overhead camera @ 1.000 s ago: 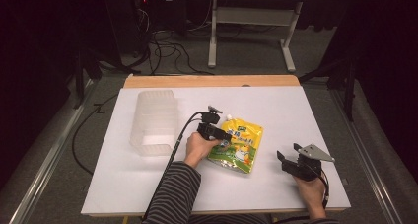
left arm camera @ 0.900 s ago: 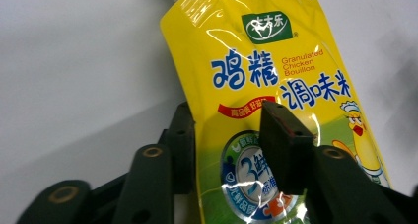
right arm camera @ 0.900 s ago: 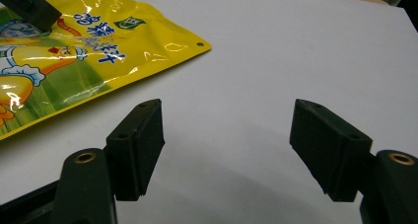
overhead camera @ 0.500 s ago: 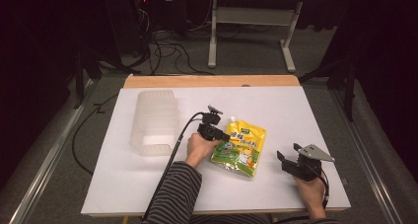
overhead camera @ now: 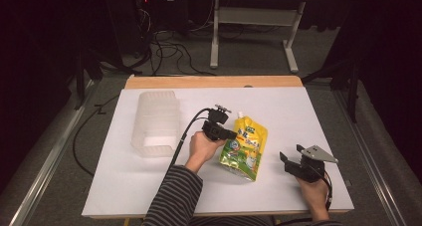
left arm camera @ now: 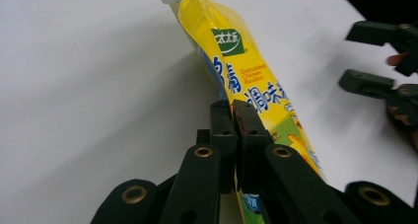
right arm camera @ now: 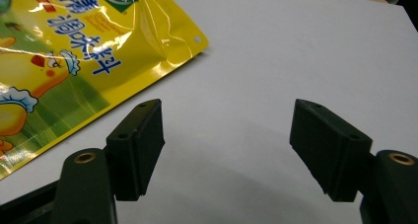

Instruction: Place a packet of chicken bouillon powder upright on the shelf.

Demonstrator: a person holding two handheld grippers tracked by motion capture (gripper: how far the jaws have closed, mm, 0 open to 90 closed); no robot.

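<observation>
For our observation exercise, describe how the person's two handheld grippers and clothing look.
Both grippers are black, each with two flat block-shaped jaw pads on arms fixed by brass-coloured rivets. The left gripper trails a black cable along a sleeve striped dark and light. The right gripper carries a grey three-cornered plate on top, with a cable at the wrist.

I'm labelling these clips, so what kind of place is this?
Probably a lab or workshop set up for recording: a white-topped table on a carpeted floor, tangled cables and a metal desk frame behind it, and dark surroundings.
</observation>
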